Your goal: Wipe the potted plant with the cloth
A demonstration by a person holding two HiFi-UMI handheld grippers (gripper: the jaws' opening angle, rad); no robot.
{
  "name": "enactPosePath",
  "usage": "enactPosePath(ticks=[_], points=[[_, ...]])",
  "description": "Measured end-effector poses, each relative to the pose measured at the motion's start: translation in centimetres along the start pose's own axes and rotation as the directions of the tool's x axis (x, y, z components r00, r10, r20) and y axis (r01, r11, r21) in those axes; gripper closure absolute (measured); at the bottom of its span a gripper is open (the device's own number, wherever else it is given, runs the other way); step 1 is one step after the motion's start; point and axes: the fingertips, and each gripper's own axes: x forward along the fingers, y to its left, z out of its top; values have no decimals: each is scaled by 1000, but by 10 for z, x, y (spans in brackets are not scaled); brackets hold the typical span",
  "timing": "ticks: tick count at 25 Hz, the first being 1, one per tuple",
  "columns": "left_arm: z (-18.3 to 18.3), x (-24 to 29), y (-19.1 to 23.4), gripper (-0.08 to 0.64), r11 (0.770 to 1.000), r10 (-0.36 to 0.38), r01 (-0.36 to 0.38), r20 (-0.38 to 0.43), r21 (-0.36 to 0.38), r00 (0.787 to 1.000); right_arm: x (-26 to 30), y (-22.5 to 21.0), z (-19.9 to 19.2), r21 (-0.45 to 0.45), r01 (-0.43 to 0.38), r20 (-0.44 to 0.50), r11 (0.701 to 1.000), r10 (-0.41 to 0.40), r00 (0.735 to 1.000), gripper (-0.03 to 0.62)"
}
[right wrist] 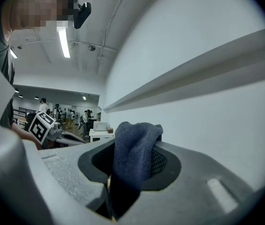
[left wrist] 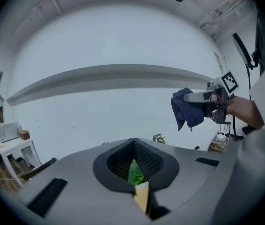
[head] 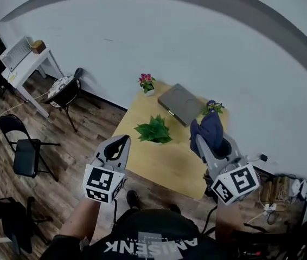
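A leafy green potted plant (head: 153, 129) stands near the middle of the wooden table (head: 164, 161). It shows as a green patch (left wrist: 135, 173) behind the jaws in the left gripper view. My right gripper (head: 199, 141) is shut on a dark blue cloth (head: 209, 130), held above the table's right side; the cloth (right wrist: 131, 156) hangs out from between the jaws. My left gripper (head: 125, 140) is shut and empty, hovering at the table's near left edge, left of the plant. The left gripper view also catches the right gripper (left wrist: 192, 97) with the cloth (left wrist: 187, 108).
A pink-flowered pot (head: 147, 83) and a grey flat box (head: 179, 104) sit at the table's far side, a small blue-flowered pot (head: 213, 106) at the far right. Chairs (head: 26, 150) and a white desk (head: 24, 64) stand to the left. Cables and clutter (head: 275, 194) lie at the right.
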Motion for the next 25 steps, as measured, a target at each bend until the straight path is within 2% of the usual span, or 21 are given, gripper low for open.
enactPosePath(ticks=[3,6,8,9,10,14,17,19,22,25], points=[[-21,15,0,558,997,-65,67,-56,33,996,2,5,-7,5,41,-22,999,-41,999,465],[-39,27,-4,558,990,-135,139,-97,36,986,-1,6,-12,10,87,-36,996,-86,996,465],[-50,36,-8,557,982,-168,177,-127,66,978,-6,6,-17,17,117,-45,993,-117,992,465],[-56,40,-10,541,976,-184,198,-147,88,972,-9,6,-20,21,132,-50,991,-131,990,465],[-64,45,-13,496,969,-200,220,-172,113,965,-12,6,-23,25,146,-56,989,-144,988,465],[-95,56,-28,456,930,-238,300,-272,214,932,-24,9,-33,33,185,-70,982,-183,981,465],[-111,67,-38,443,899,-238,331,-316,287,918,-33,11,-36,34,209,-66,977,-207,976,465],[-122,77,-45,436,880,-242,356,-349,315,906,-38,10,-38,40,228,-68,973,-225,972,465],[-145,93,-50,436,850,-240,402,-430,340,870,-43,7,-43,47,251,-76,967,-247,966,465],[-168,108,-56,436,810,-220,435,-482,394,848,-49,6,-49,55,273,-84,960,-268,960,465]])
